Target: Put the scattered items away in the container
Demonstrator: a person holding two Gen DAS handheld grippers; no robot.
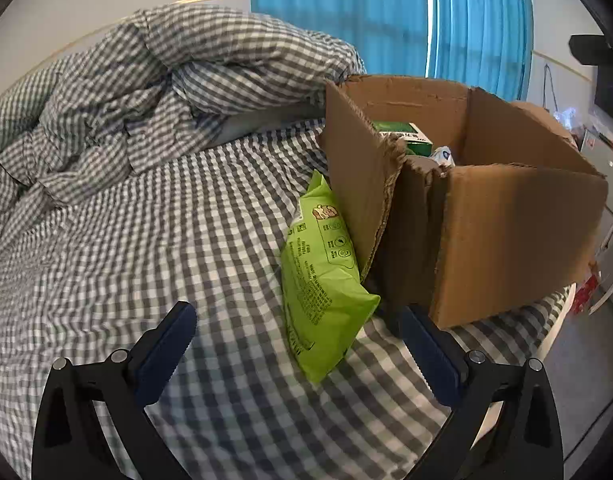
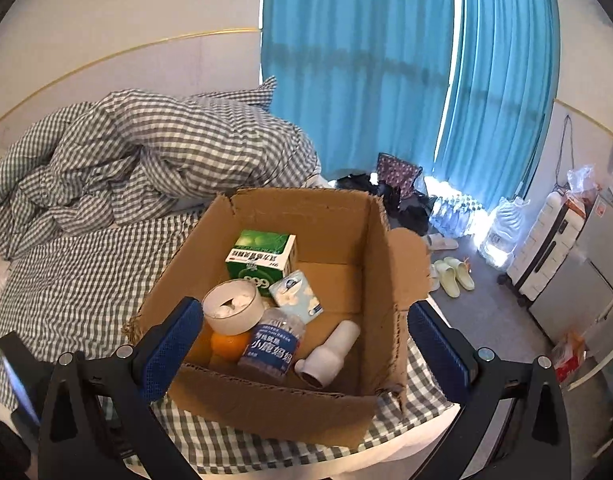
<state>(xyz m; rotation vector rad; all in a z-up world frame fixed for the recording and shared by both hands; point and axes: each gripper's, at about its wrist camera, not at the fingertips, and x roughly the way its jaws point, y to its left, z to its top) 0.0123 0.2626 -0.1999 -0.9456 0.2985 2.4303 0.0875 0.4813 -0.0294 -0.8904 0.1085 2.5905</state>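
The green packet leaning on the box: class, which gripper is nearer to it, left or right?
Left. The left gripper hangs open right at the green packet, fingers either side. The right gripper is open over the box; no packet in its view.

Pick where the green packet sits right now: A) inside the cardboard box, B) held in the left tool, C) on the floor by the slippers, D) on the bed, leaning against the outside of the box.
D: the green packet lies on the checked bed sheet, propped against the outer wall of the cardboard box.
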